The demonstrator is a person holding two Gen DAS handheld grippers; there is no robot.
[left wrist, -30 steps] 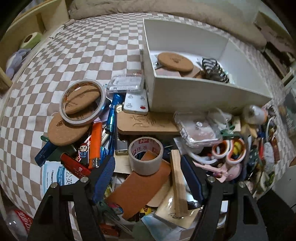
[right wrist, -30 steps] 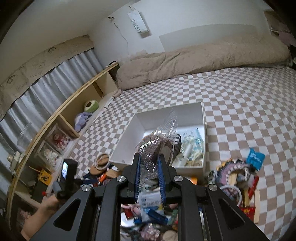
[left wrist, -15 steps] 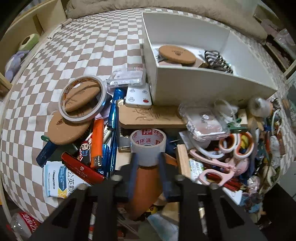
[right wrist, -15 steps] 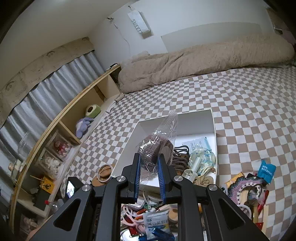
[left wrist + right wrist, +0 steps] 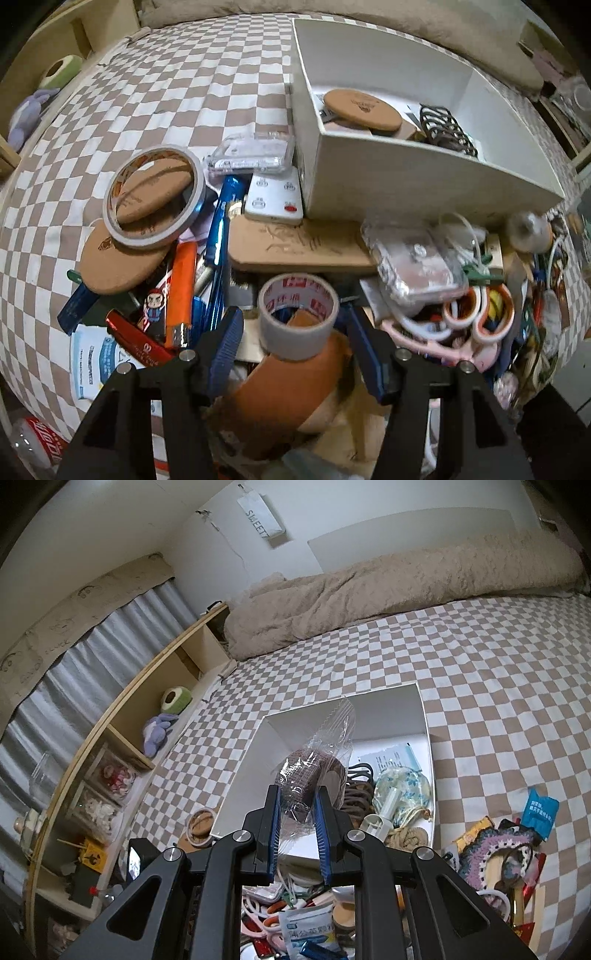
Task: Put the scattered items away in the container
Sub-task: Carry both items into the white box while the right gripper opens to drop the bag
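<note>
On the checked bedspread, at the left of the pile, a wide tape ring lies on two cork discs. Right of it lie an orange lighter and a blue pen, with a clear case and a white remote farther off, against the box wall. The left gripper points steeply down over the middle of the pile. Its jaws have just been opening and stand released on either side of a grey tape roll, which rests upright on a brown flat piece; gaps show between roll and pads. Beyond the roll lies a cork board. To the right sit a clear packet and pink scissors. The white box stands at the far right, holding a cork disc and a dark hair clip.

In the right wrist view, the right gripper is clenched on a clear bag with a brown roll inside, held above the box, over its near left part.
</note>
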